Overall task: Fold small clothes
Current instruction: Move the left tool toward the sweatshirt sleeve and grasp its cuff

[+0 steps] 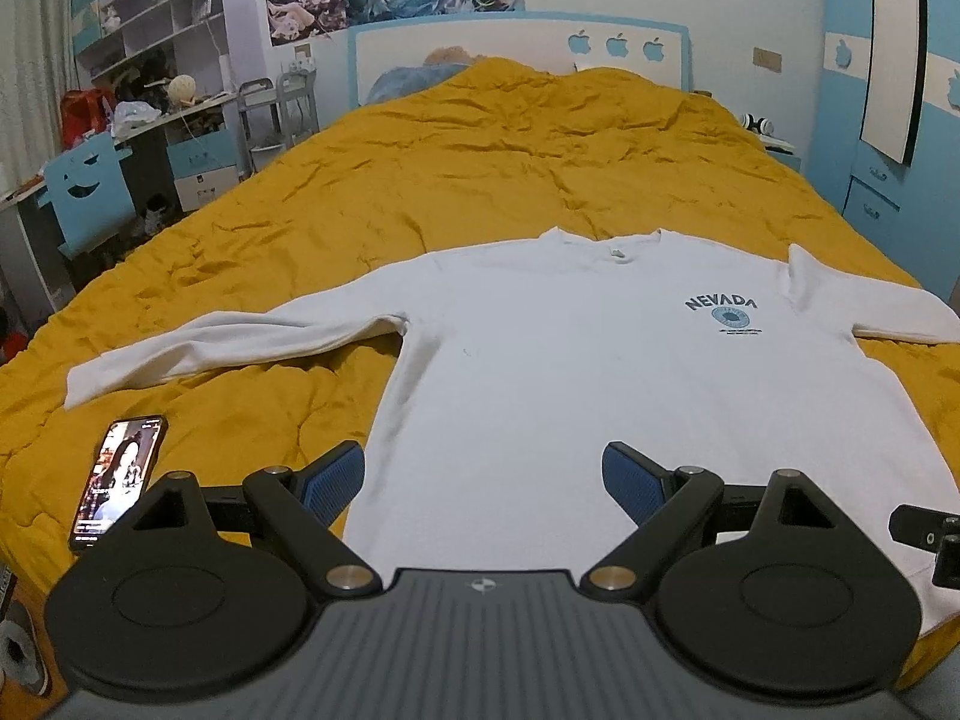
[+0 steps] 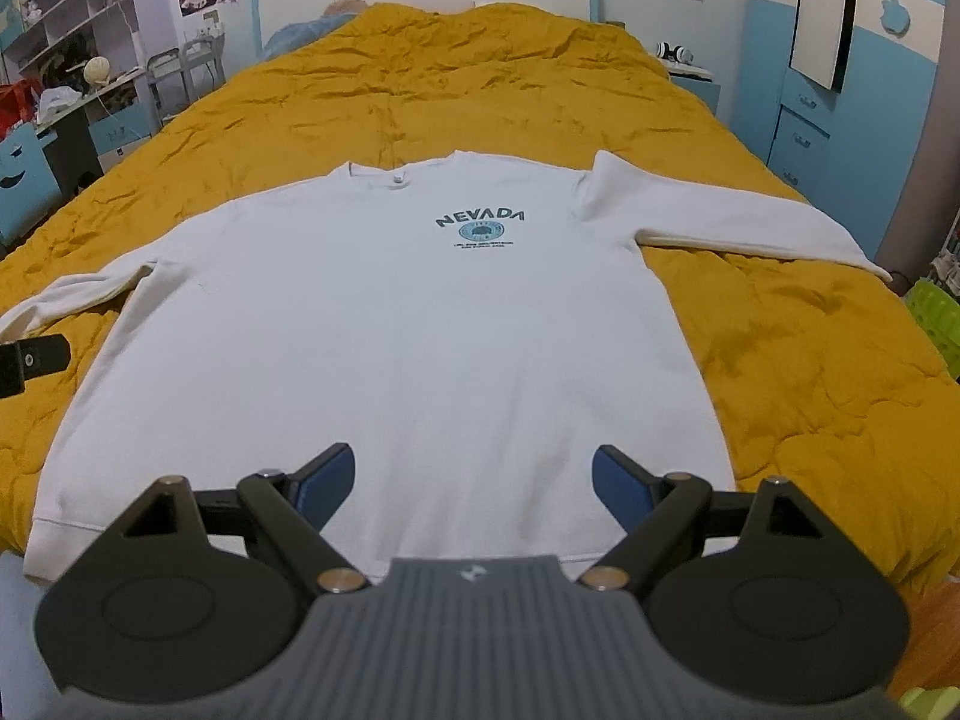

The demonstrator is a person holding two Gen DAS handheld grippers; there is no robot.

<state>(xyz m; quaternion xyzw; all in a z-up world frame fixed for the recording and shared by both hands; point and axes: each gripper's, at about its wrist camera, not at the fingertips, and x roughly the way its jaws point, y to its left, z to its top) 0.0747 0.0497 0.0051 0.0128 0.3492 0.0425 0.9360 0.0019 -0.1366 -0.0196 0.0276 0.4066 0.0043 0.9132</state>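
Observation:
A white long-sleeved sweatshirt [image 1: 570, 360] with a blue NEVADA print lies flat, front up, on the yellow bed cover, both sleeves spread out to the sides. It also shows in the right wrist view [image 2: 390, 330]. My left gripper [image 1: 483, 480] is open and empty, above the hem at the shirt's left side. My right gripper [image 2: 474, 480] is open and empty, above the hem near the shirt's right side. A part of the right gripper [image 1: 927, 534] shows at the right edge of the left wrist view.
A phone [image 1: 117, 474] with a lit screen lies on the yellow cover [image 1: 480, 150] left of the shirt. A desk, chair and shelves [image 1: 120, 120] stand left of the bed. A blue wardrobe [image 2: 840, 90] stands on the right.

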